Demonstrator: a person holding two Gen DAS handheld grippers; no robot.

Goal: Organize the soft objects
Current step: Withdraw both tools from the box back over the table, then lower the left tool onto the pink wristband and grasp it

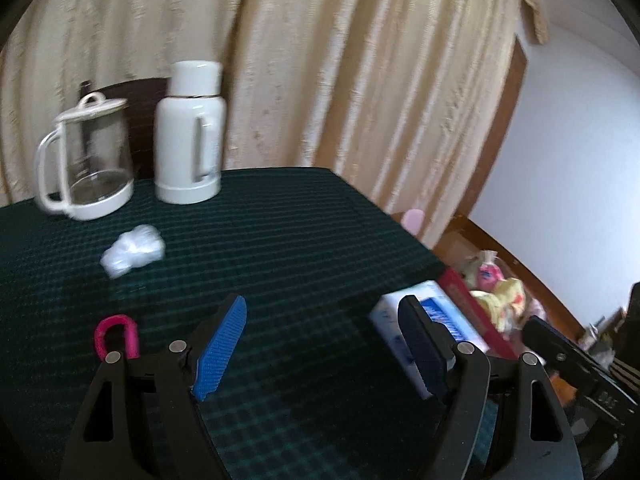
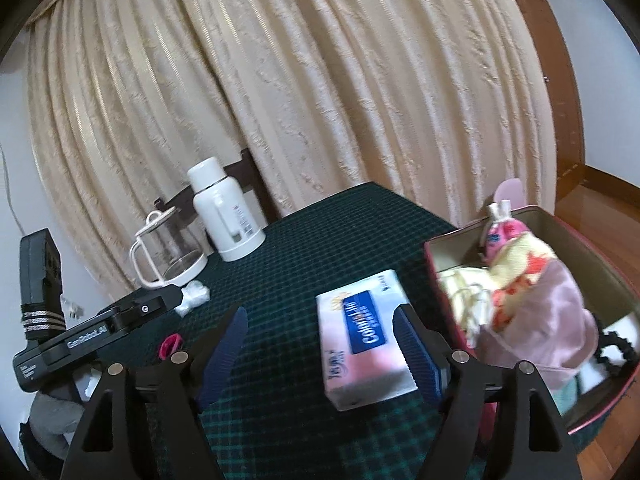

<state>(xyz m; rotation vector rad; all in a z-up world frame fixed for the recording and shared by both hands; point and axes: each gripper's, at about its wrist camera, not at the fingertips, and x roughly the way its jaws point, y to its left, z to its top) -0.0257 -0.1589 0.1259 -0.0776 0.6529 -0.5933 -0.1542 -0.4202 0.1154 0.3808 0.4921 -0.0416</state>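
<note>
Left tongs (image 1: 320, 344) and right tongs (image 2: 322, 346): both spread wide, nothing gripped. One tissue pack (image 2: 366, 338) lies on the dark checked table (image 2: 296, 256) by the right tongs' right finger. One red tin (image 2: 600, 412) alongside holds soft cloth items (image 2: 536, 304). Farther: one crumpled white wad (image 1: 134, 250), one glass jug (image 1: 86, 164), one white flask (image 1: 190, 132).

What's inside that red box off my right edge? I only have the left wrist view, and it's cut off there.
Observer: The red box is open, with a pink cloth heaped against a yellow one.
Operator: Is the tissue pack in it too?
Observer: No. The tissue pack lies on the green tablecloth left of the box, just ahead of the open right tongs.
Operator: Anything hard in the box?
Observer: A black knobbly strand shows near its right wall.
</note>
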